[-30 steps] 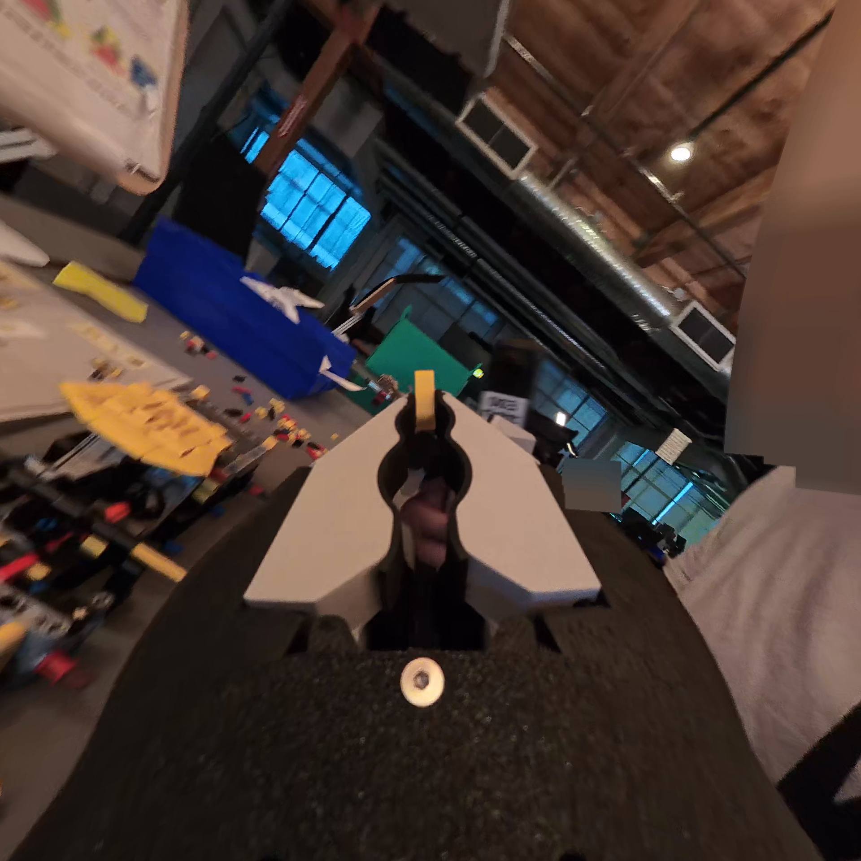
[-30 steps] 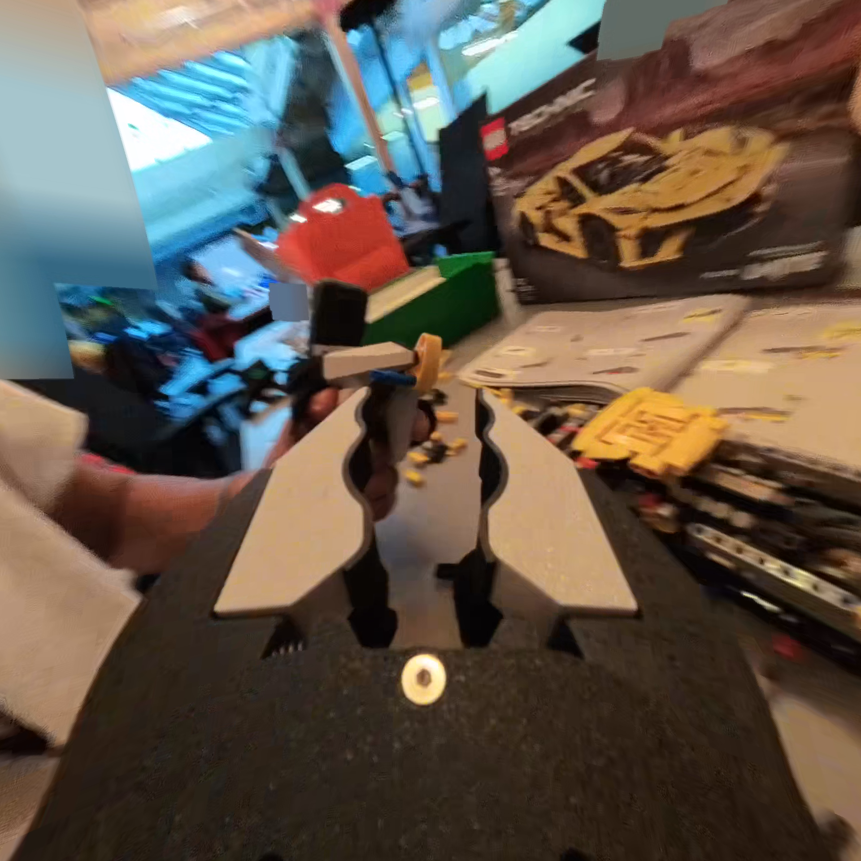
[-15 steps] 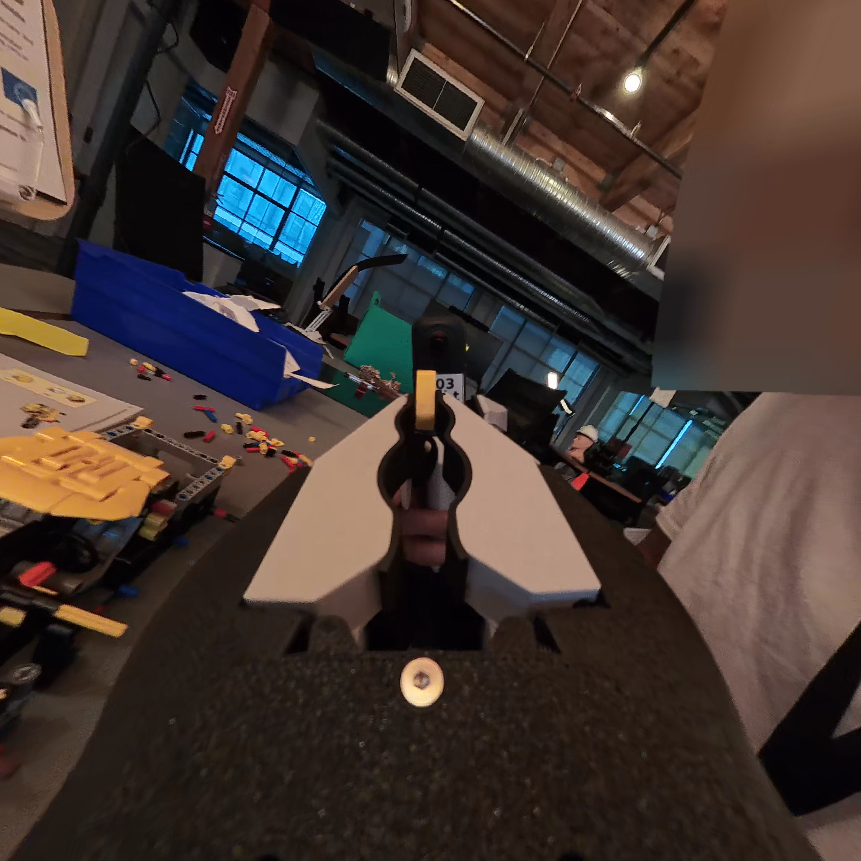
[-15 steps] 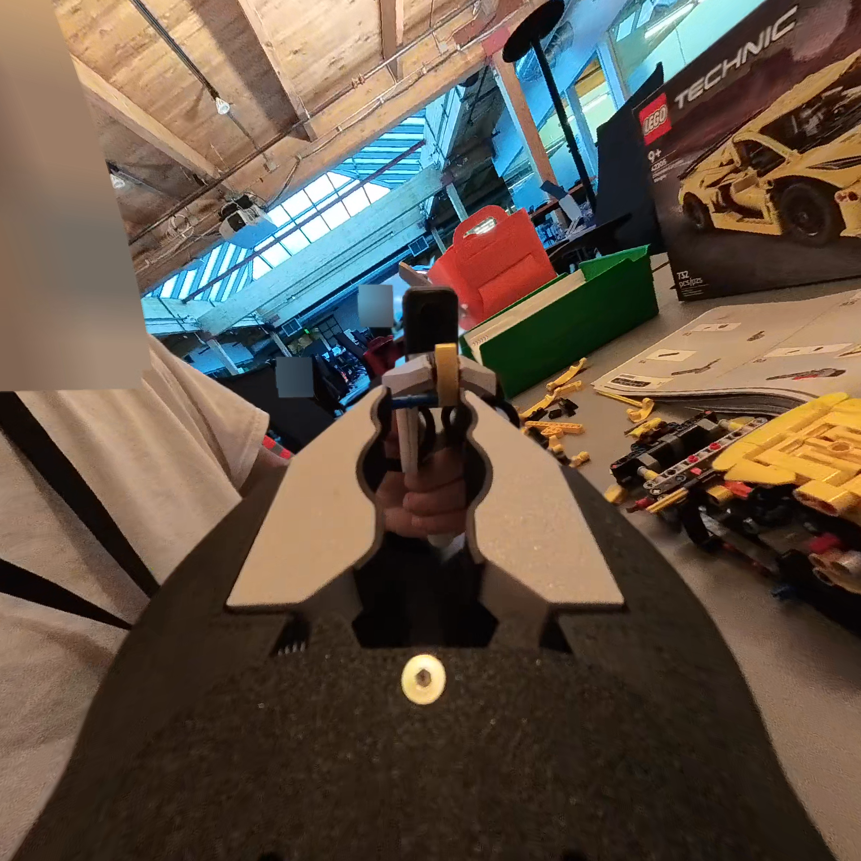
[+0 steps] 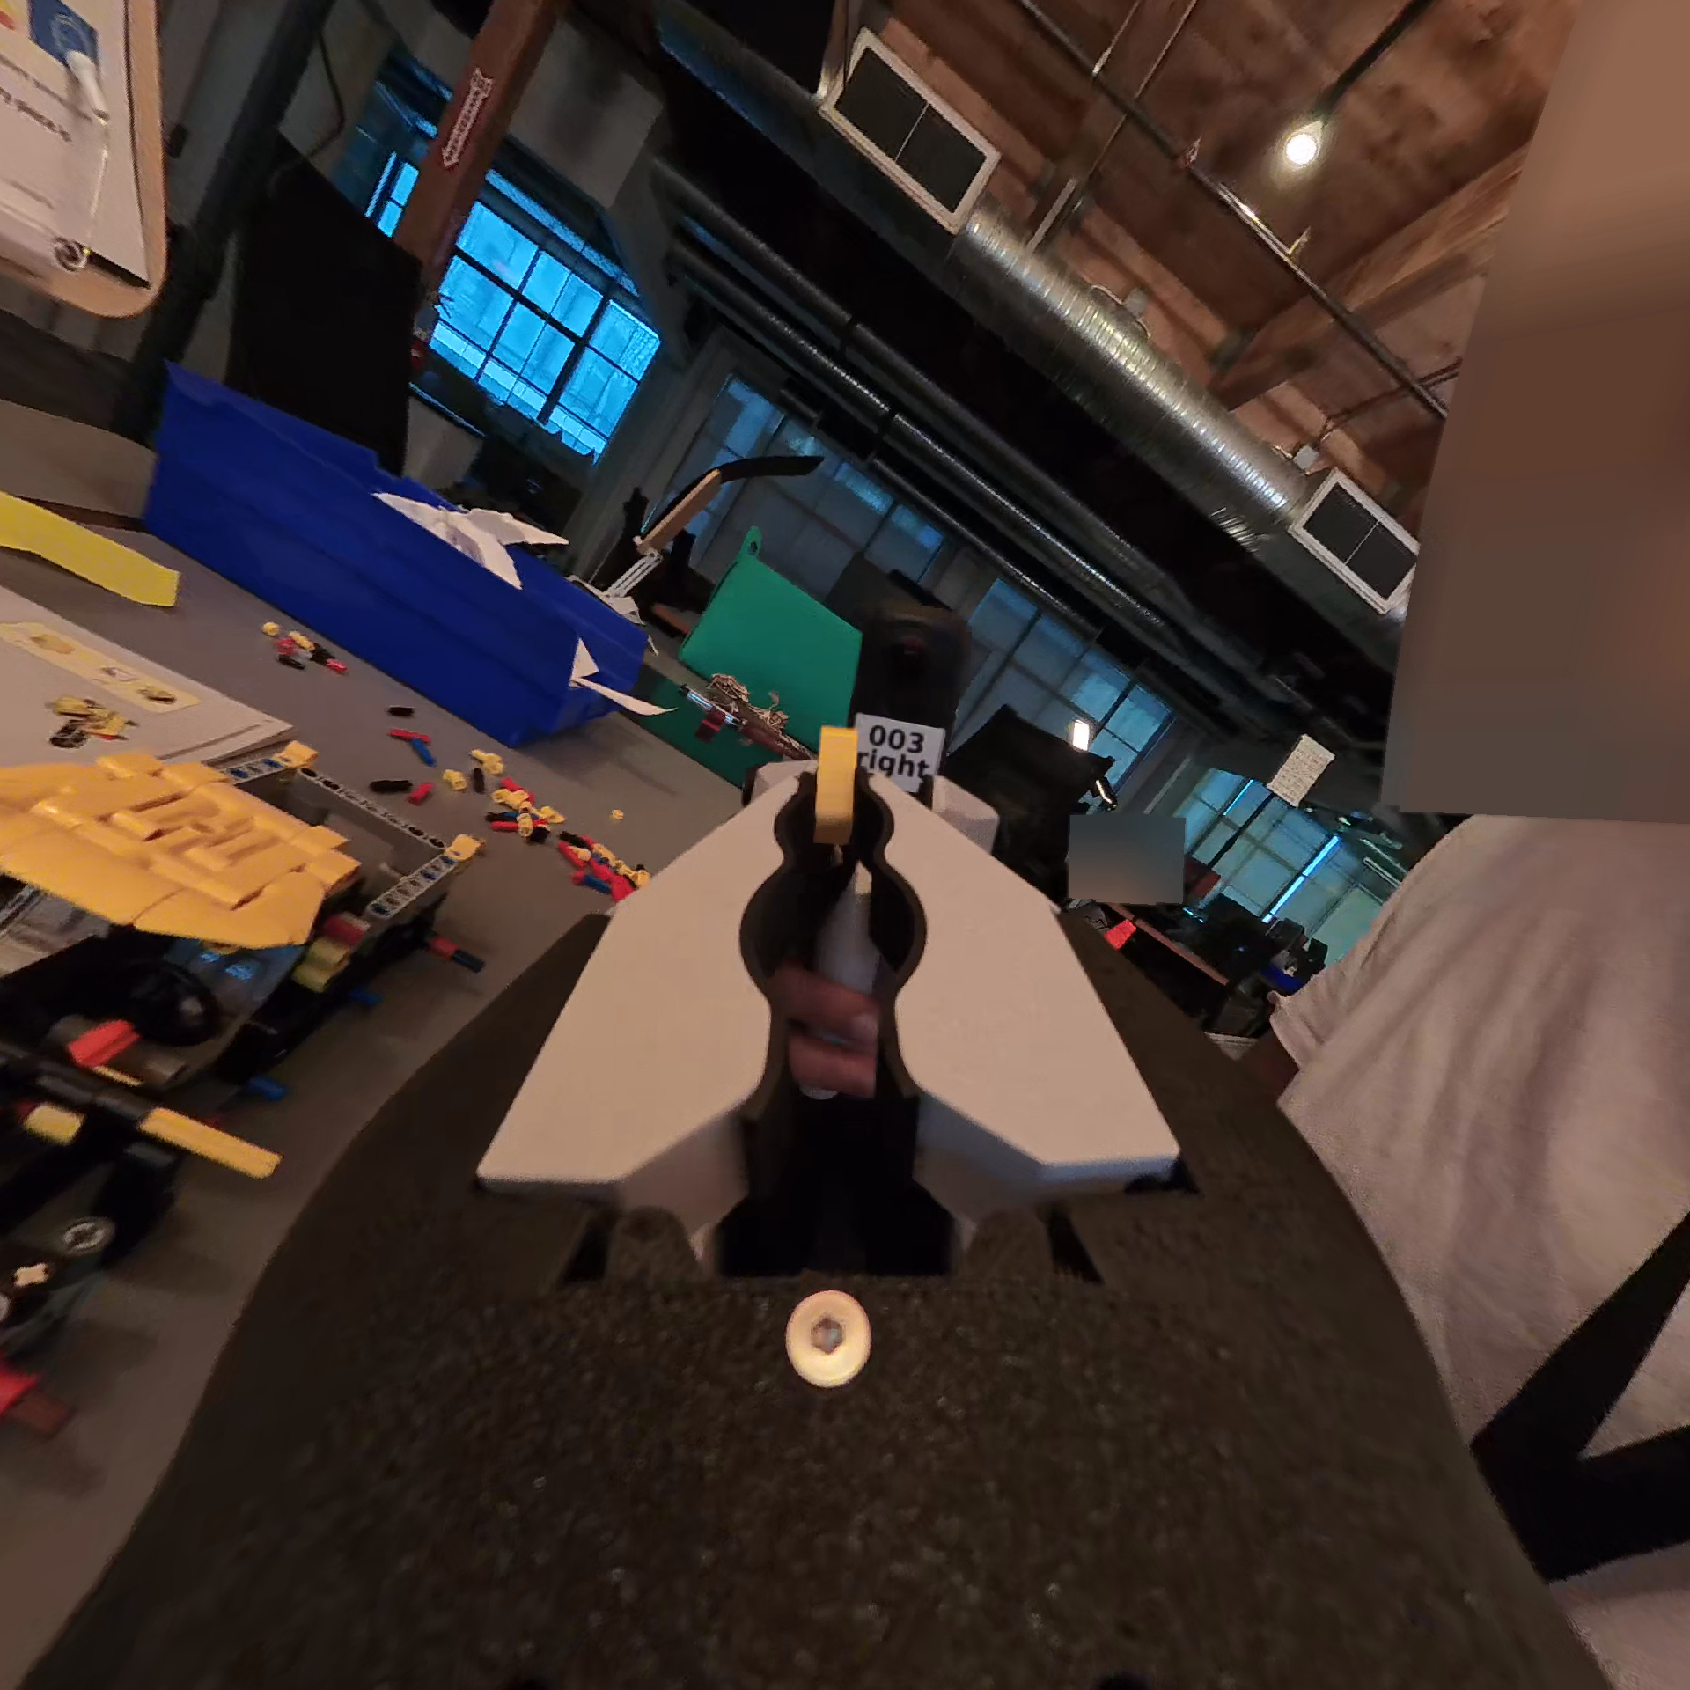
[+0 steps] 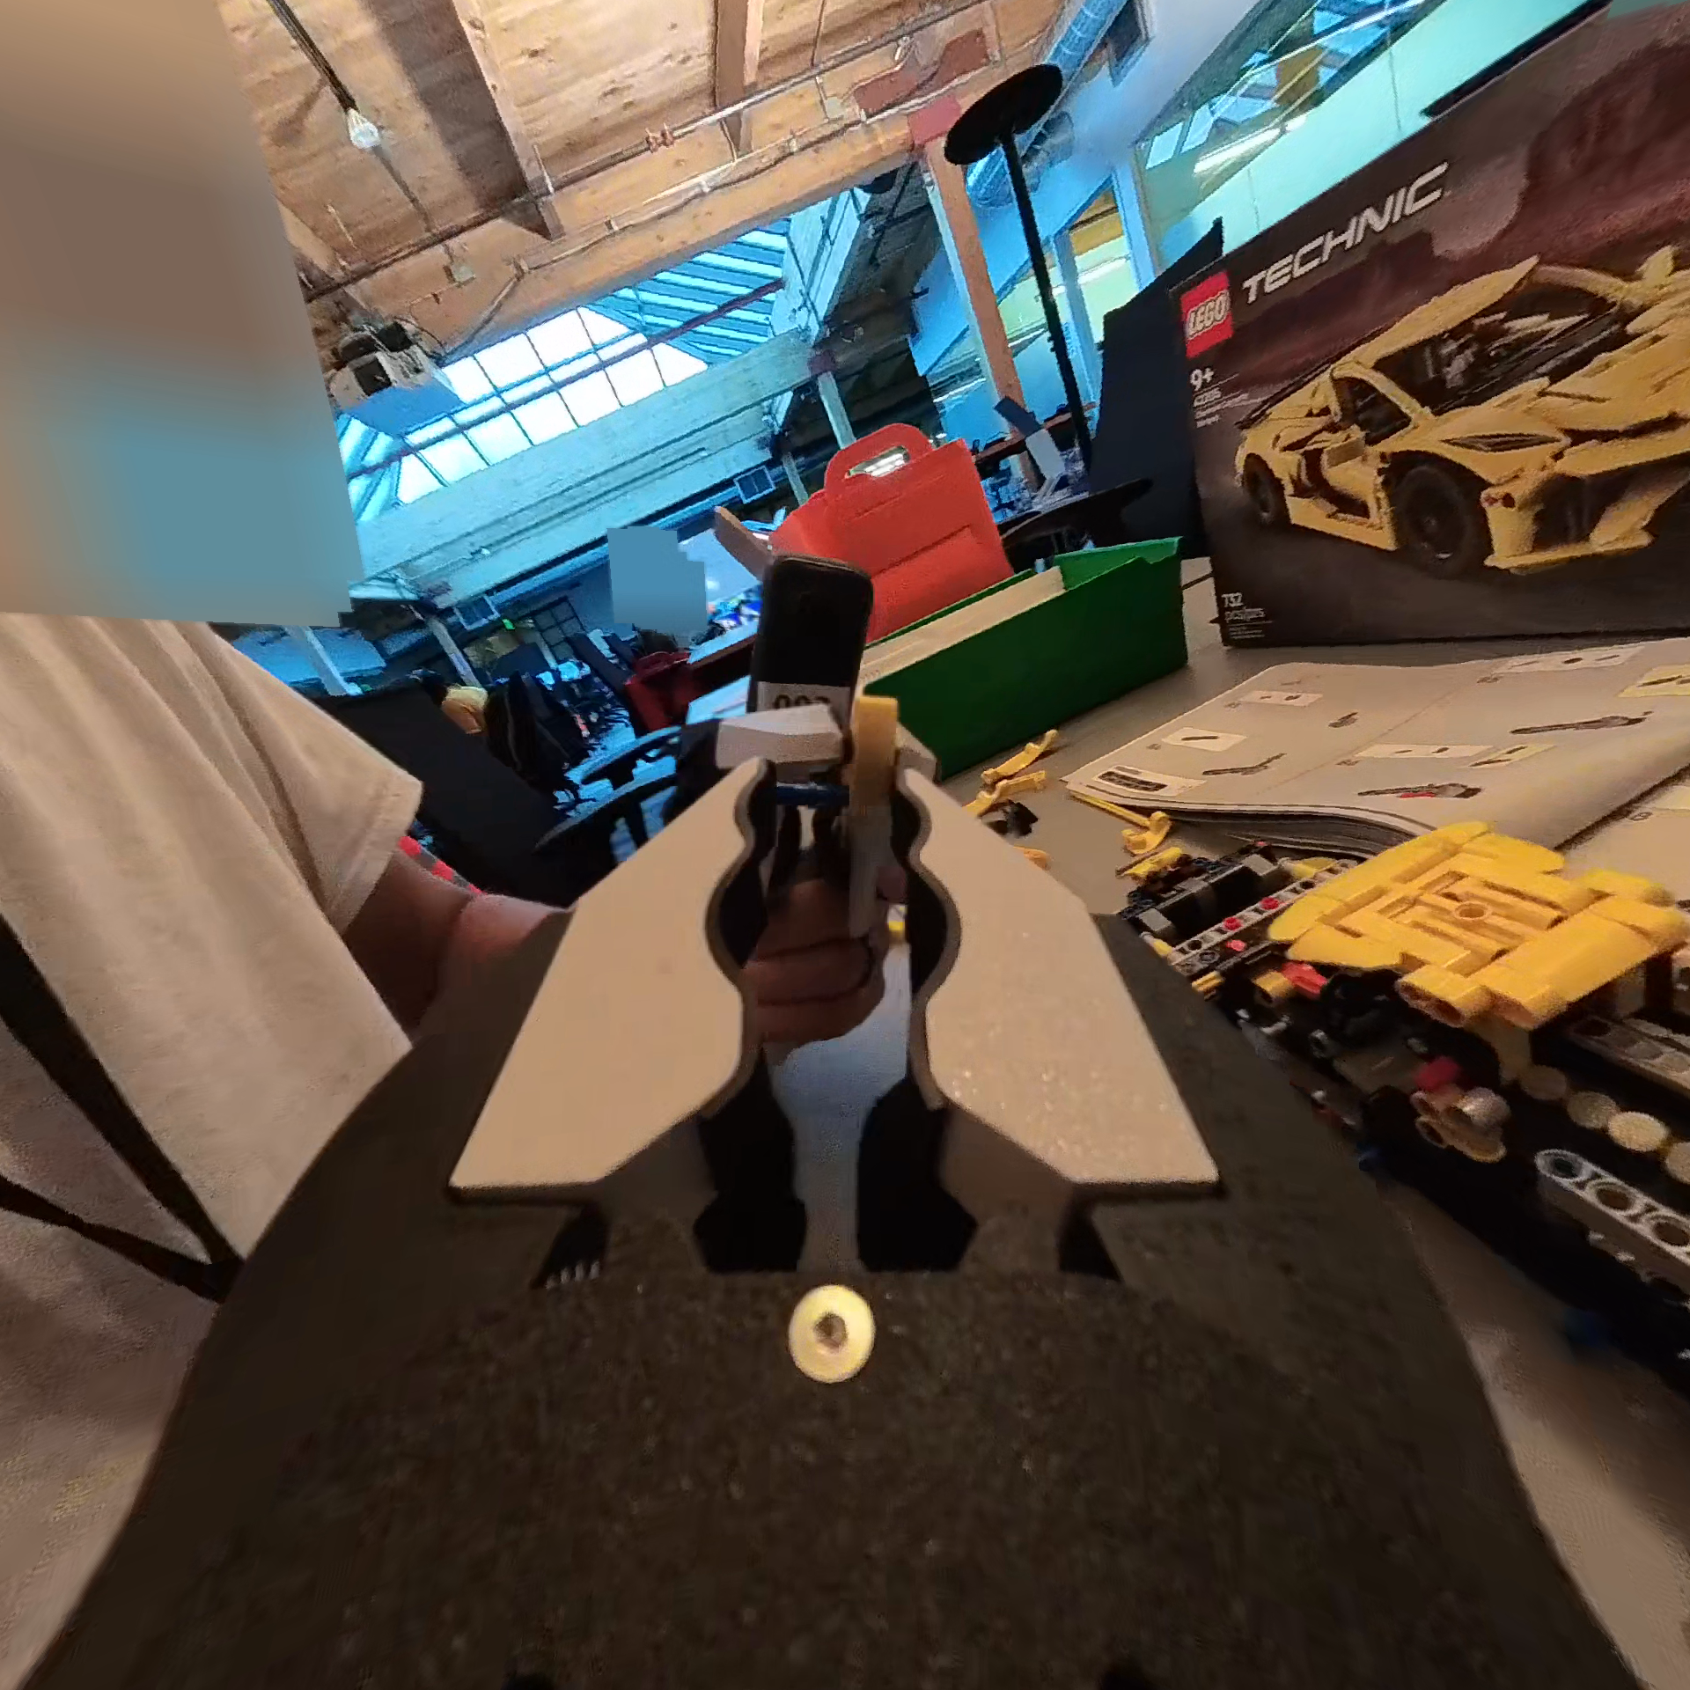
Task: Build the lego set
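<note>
The left gripper (image 5: 834, 805) is raised off the table (image 5: 585, 777), its jaws closed on a small yellow piece (image 5: 834, 791) that stands upright between the tips and pokes out above them. Straight ahead of it, tip to tip, is the right gripper (image 6: 832, 777). In the right wrist view its jaws stand a narrow way apart around the same yellow piece (image 6: 873, 750) and a blue pin (image 6: 805, 794) that sticks out sideways from it. The tips lie close against both, but I cannot tell whether they press on them. Behind the tips, a hand (image 6: 809, 969) is wrapped round the left gripper's handle, and a white sleeve (image 6: 183, 823) fills the left side of that view.

On the table the half-built car (image 6: 1427, 969) lies with its yellow panel (image 5: 174, 860) on top and black and grey beams with red and blue pins underneath. It sits well below and to the side of both grippers. An open booklet (image 6: 1372, 759) lies beside it, and the set's box (image 6: 1463, 393) stands behind the booklet, next to a green bin (image 6: 1052, 658) with a red bag (image 6: 905, 540) behind it. Loose small parts (image 5: 521, 805) in yellow, red, black and blue are scattered between the car and a blue bin (image 5: 366, 567) holding crumpled paper. A yellow strip (image 5: 91, 558) lies at the table's far left
</note>
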Available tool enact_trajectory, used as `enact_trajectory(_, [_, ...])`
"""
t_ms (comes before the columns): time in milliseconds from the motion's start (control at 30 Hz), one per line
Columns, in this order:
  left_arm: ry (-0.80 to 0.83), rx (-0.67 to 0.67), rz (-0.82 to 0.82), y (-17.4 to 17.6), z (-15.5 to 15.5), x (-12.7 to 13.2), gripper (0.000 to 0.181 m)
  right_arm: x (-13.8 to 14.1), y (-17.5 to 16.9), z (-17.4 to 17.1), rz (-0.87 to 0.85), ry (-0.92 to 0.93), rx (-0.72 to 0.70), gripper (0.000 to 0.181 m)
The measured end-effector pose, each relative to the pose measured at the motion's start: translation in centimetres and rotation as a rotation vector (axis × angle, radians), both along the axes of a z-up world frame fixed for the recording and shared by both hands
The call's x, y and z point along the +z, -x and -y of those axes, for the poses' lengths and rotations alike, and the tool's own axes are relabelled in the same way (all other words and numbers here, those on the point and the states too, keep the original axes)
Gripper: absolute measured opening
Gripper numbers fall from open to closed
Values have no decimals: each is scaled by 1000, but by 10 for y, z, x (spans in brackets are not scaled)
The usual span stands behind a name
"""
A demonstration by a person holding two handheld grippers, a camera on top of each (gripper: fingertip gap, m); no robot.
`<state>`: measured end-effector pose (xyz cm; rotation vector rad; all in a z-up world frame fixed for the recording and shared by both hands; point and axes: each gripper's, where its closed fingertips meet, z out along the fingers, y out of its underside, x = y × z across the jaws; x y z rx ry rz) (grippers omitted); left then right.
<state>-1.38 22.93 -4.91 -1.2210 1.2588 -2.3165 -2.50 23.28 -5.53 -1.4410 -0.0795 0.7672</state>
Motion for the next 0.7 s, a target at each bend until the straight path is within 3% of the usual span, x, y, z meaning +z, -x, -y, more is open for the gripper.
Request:
enact_trajectory(233, [7, -17, -8, -1, 2, -2, 8, -2, -1, 2, 48, -20, -14, 23])
enact_trajectory(500, [48, -59, -18, 1, 7, -3, 8, -4, 1, 7, -49, -16, 80, 22])
enact_trajectory(700, [-129, -13, -23, -4, 7, -10, 8, -10, -4, 6, -83, 10, 80, 23])
